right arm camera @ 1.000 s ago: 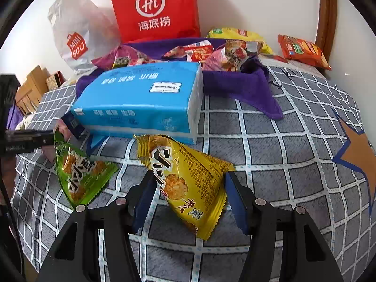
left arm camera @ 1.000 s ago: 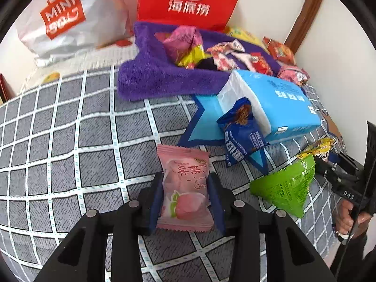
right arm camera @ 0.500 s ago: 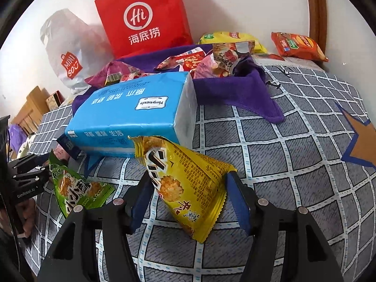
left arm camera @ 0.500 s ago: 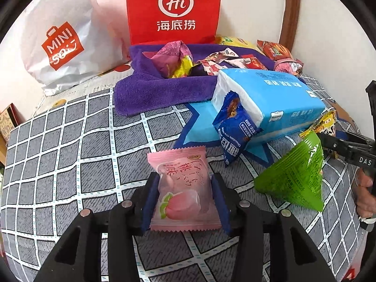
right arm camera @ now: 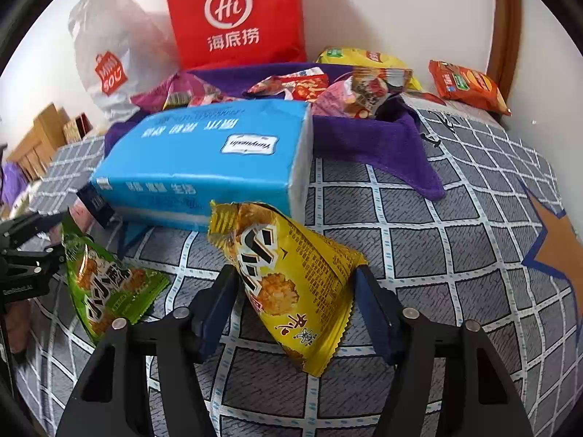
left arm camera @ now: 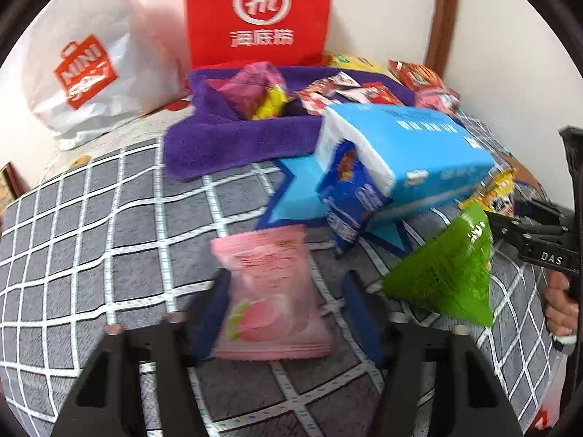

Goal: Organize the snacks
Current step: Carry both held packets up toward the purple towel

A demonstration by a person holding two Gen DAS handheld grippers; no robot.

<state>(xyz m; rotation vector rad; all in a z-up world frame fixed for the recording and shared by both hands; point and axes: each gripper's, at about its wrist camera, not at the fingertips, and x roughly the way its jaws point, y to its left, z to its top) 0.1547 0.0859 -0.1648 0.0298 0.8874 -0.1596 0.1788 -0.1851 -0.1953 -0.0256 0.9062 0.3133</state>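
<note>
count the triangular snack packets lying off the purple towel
2. The green triangular packet lies on the checked cover left of the blue tissue pack; the yellow triangular packet stands between the right gripper fingers. Others may hide behind the pack.

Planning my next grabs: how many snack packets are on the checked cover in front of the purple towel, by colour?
pink peach packet: 1
dark blue packet: 1
green triangular packet: 1
yellow triangular packet: 1
Total: 4
</note>
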